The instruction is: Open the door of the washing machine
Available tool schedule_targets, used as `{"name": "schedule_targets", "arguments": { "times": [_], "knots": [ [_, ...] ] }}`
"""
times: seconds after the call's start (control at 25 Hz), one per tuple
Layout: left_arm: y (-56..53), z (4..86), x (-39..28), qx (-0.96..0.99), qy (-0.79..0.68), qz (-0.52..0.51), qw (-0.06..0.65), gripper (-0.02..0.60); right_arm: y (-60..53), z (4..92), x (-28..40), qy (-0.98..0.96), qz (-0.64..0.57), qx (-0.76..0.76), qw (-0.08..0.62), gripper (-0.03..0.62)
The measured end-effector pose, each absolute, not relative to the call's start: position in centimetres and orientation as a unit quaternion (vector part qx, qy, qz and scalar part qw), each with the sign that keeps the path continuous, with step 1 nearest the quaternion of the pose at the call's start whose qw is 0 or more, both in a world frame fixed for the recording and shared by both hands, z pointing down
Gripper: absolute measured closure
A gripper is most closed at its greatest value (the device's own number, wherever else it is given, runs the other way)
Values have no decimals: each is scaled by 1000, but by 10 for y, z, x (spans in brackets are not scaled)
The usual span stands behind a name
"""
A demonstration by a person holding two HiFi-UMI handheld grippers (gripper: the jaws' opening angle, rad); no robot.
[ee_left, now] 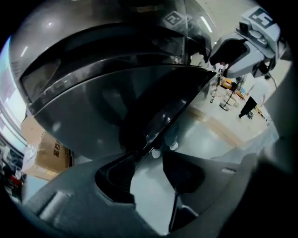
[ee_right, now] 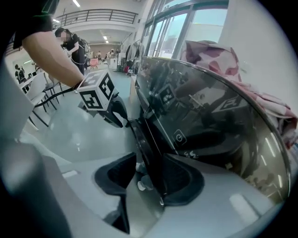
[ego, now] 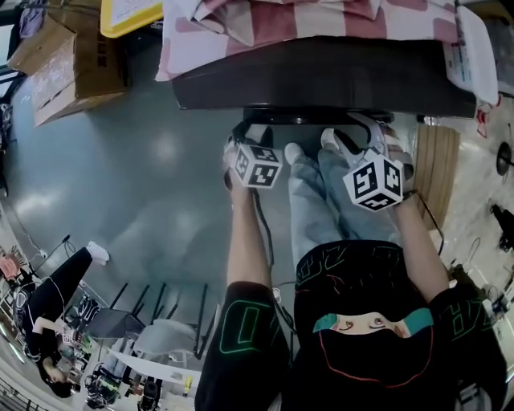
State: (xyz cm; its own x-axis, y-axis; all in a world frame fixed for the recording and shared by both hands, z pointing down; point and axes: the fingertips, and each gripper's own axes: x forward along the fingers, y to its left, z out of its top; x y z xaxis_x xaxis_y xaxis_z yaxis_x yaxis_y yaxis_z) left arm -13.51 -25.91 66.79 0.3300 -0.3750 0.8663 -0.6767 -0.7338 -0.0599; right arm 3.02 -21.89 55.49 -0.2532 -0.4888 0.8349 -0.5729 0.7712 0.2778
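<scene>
Because it opens at the top, the washing machine door (ego: 321, 76) is a dark, shiny lid. It lies flat and shut at twelve o'clock in the head view. A pink and white checked cloth (ego: 321, 20) is piled on the far part of the machine. I cannot tell if it rests on the door itself.

Both tools are down at the near edge of the door. I think that is because a lid like this is lifted from there. The left gripper (ee_left: 148, 160) has its jaws spread. The thin edge of the door comes in from one o'clock and meets the tip of one jaw, but nothing is pinched. The right gripper (ee_right: 150, 160) has its jaws spread too. The door's edge stands between them, close to the jaw at three o'clock, and is not squeezed yet.

On the glass there is a small power sign (ee_right: 179, 137), with pale marks below it too blurry to read. A cardboard box (ego: 72, 64) at ten o'clock has dark print, too small to read.
</scene>
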Motion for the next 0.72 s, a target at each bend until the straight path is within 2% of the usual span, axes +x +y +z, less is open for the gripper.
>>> {"name": "schedule_targets", "arguments": {
  "times": [0.16,0.4,0.72],
  "knots": [
    [-263,676,-133,812,-291,491,119,385,-219,564,25,-783,31,320,532,411],
    [-262,681,-130,817,-239,523,45,423,-219,570,22,-772,26,310,554,419],
    [-260,685,-128,812,-246,527,43,433,-220,575,25,-764,-4,290,576,469]
  ]
}}
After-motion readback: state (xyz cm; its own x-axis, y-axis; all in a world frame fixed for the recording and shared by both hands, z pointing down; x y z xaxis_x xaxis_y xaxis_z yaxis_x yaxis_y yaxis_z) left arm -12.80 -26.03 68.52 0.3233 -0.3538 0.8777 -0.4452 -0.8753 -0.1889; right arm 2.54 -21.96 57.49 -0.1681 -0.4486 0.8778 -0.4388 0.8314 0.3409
